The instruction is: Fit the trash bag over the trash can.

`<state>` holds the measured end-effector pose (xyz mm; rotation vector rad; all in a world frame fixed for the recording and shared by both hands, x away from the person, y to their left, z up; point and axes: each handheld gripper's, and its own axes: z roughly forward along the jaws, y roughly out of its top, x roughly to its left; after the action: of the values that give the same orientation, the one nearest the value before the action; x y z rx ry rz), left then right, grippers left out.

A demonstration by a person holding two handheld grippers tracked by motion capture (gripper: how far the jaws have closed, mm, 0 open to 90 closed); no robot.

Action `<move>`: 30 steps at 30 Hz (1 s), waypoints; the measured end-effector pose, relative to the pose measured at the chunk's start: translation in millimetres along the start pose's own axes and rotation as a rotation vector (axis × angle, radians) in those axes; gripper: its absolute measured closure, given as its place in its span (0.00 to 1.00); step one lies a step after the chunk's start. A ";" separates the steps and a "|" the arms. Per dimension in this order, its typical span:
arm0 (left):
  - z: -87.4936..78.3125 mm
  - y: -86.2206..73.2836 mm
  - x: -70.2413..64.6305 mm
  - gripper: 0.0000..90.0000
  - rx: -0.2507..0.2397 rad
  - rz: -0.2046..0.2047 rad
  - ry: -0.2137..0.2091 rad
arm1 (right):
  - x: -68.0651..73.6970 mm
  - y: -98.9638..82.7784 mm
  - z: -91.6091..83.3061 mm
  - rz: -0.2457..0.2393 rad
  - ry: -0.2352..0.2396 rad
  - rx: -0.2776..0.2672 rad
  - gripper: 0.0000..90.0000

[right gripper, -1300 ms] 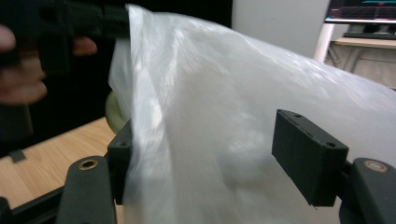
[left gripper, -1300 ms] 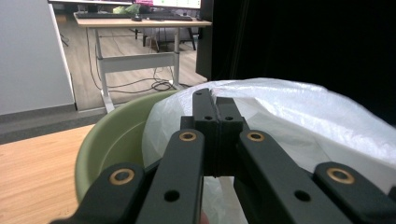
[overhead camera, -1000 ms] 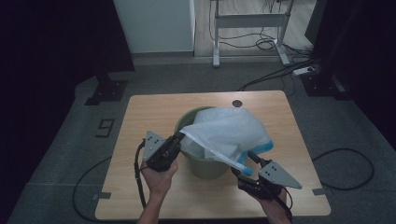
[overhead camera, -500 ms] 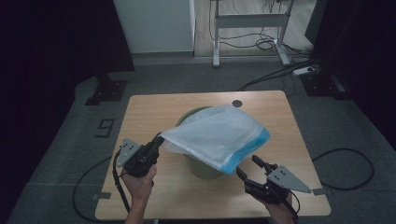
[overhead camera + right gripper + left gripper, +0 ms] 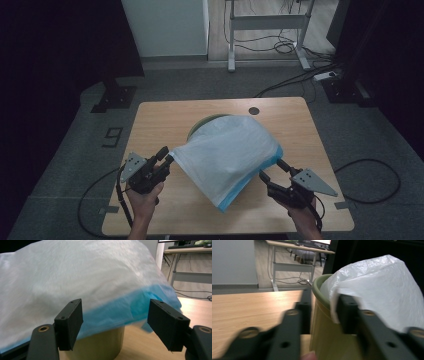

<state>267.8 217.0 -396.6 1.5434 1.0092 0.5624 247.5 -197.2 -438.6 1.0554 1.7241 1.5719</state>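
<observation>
A white plastic bag (image 5: 227, 150) with a blue hem (image 5: 130, 312) lies draped over a green bin (image 5: 205, 121) on the wooden table (image 5: 160, 117). My left gripper (image 5: 167, 157) is at the bag's left corner. Its jaws have just been opening and now stand apart. In the left gripper view (image 5: 324, 305) the bin's rim (image 5: 318, 288) shows in the gap, and the bag's edge (image 5: 334, 302) hangs loose against one jaw. My right gripper (image 5: 272, 170) is at the bag's front right, open. Seen from the right gripper view (image 5: 115, 315), the blue hem lies beyond the wide jaws.
A small dark round hole (image 5: 254, 110) sits near the table's far edge. On the floor beyond stand a metal desk frame (image 5: 265, 22), loose cables (image 5: 285, 47) and a power strip (image 5: 327, 76). A "9" (image 5: 113, 136) is marked on the floor at left.
The left gripper drew the bag's corner out to the left and front, stretching the bag flatter over the bin, then its jaws parted. The right gripper has barely shifted.
</observation>
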 end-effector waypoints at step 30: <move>-31.7 -3.9 2.7 0.25 0.068 0.143 -0.142 | -9.5 22.9 35.1 -0.007 -0.031 0.027 0.36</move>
<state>242.4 236.5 -393.3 1.7011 0.8216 0.5139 285.7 -186.7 -421.9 1.0806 1.7311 1.5239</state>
